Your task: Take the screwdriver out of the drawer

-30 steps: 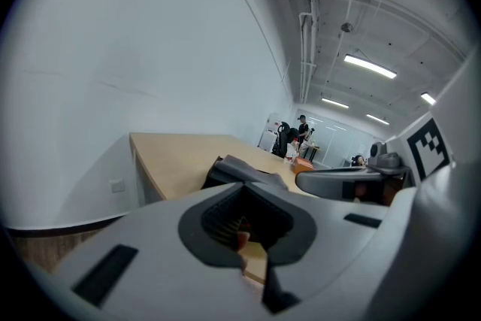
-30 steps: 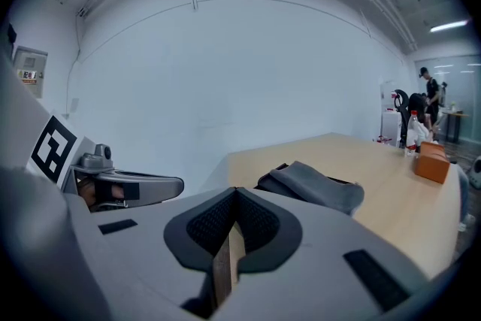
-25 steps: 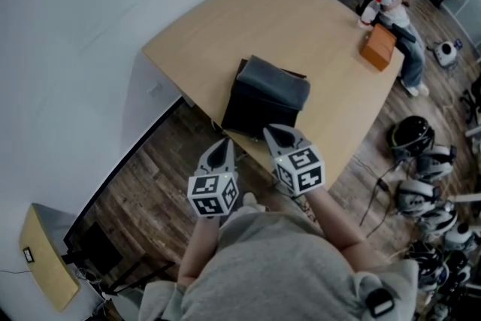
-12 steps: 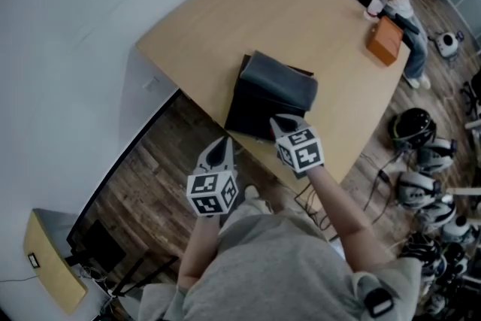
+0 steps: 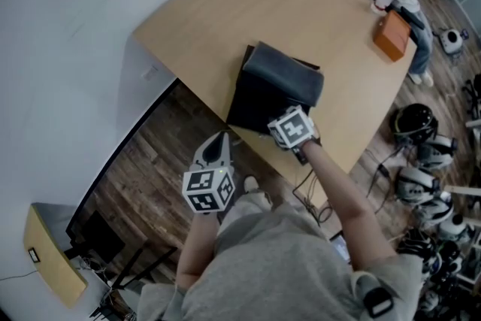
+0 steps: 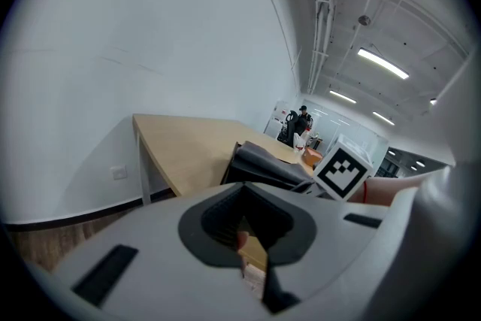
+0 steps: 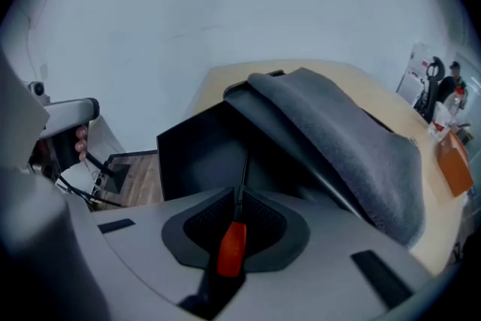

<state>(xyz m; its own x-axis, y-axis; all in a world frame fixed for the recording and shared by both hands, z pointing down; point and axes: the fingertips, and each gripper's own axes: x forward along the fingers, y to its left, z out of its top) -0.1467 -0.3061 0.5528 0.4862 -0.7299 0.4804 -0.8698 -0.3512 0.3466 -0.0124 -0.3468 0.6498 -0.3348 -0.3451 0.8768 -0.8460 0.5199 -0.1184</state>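
Two grippers show in the head view. The left gripper hangs off the near edge of the table, over the wood floor. The right gripper sits at the front of the black drawer unit on the table. That view hides the right jaws behind the gripper's own body, and the screwdriver is not visible there.

Right gripper view fills the gap. Its jaws clamp the screwdriver by the orange-red handle and have just been opening slightly, handle between them. The thin shaft points at the unit's dark front; cannot tell if the tip is inside. A grey cloth drapes over the unit's top.

Left gripper view: jaws together, nothing between them. The table, the drawer unit and the right gripper lie ahead.

An orange box at the table's far edge is clear only in the head view.
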